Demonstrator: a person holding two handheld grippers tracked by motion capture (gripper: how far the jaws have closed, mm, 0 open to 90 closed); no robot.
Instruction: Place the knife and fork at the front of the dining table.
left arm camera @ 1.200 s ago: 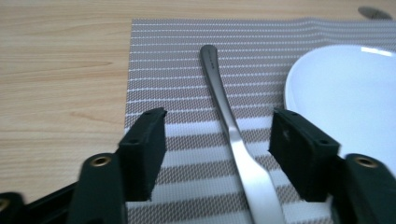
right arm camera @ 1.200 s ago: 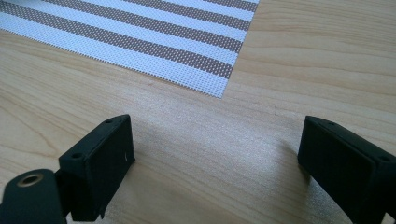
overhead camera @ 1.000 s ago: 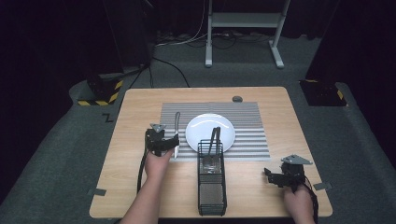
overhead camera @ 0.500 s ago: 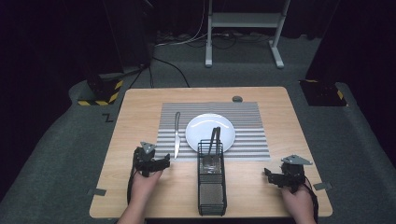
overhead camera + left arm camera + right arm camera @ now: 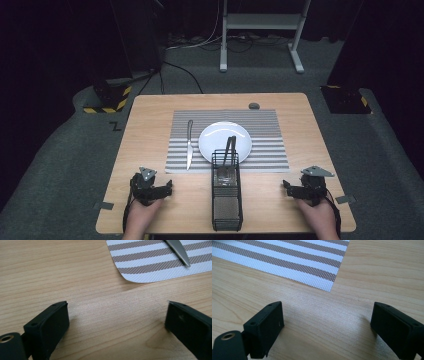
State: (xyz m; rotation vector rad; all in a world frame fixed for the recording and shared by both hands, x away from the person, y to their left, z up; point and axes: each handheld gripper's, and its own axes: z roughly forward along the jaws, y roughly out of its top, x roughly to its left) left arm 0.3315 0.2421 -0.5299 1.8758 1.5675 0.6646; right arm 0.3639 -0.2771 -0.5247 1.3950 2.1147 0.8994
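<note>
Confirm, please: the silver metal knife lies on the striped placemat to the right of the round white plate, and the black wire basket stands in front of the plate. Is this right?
Not quite. In the high view, the silver metal knife lies on the striped placemat to the left of the round white plate, not the right. The black wire basket does stand in front of the plate.

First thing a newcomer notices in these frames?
Probably the white plate in the middle of the striped placemat, with a knife lying on the mat just left of it. Next, the black wire caddy standing on the wood in front of the plate, something dark sticking up from its far end. The left gripper and right gripper sit near the table's front edge, jaws open and empty.
</note>
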